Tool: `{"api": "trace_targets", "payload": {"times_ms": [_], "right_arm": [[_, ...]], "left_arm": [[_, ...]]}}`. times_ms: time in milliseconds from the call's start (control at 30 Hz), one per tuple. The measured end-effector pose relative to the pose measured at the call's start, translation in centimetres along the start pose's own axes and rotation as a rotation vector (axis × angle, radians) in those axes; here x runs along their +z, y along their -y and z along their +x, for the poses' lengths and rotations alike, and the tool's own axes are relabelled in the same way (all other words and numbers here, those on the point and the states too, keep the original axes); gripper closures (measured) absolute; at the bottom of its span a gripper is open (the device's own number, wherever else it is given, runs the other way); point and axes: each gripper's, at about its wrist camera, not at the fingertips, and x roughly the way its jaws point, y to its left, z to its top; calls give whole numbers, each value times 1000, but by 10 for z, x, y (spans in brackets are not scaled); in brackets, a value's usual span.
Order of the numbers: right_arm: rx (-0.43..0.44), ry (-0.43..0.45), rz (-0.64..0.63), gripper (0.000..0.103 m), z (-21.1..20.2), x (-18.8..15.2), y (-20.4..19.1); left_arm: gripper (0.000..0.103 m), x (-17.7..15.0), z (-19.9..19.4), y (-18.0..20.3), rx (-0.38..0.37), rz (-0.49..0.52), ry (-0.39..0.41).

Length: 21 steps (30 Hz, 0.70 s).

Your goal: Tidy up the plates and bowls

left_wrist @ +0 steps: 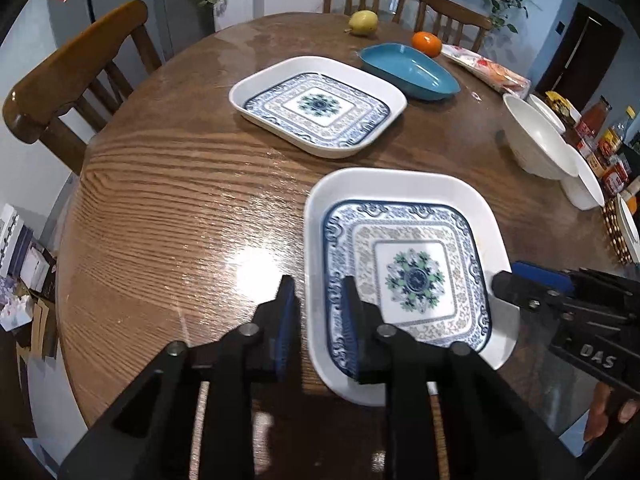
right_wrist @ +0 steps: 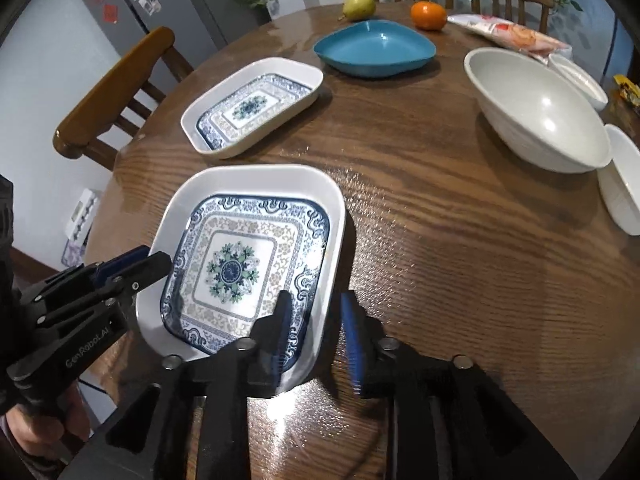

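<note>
Near patterned plate [left_wrist: 404, 276] low centre-right on bench [left_wrist: 168, 220]; left gripper [left_wrist: 316, 300] fingers spread astride its left rim; right gripper [right_wrist: 314, 312] fingers spread astride its right rim; second patterned plate [left_wrist: 318, 106], blue dish [left_wrist: 408, 70], white bowl [right_wrist: 536, 112] farther up.
</note>
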Motion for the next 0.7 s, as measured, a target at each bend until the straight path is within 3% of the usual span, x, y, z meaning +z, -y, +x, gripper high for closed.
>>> {"api": "trace_targets", "payload": {"times_ms": [67, 167, 467, 700], "right_arm": [[19, 16, 17, 68, -6, 3, 3], [40, 35, 36, 67, -13, 9, 7], [61, 100, 82, 67, -26, 47, 13], [69, 79, 81, 67, -2, 87, 3]], "left_arm": [[56, 4, -2, -7, 9, -23, 11], [40, 13, -8, -24, 21, -85, 36], [33, 63, -16, -55, 77, -127, 103], [33, 109, 12, -68, 119, -106, 101]]}}
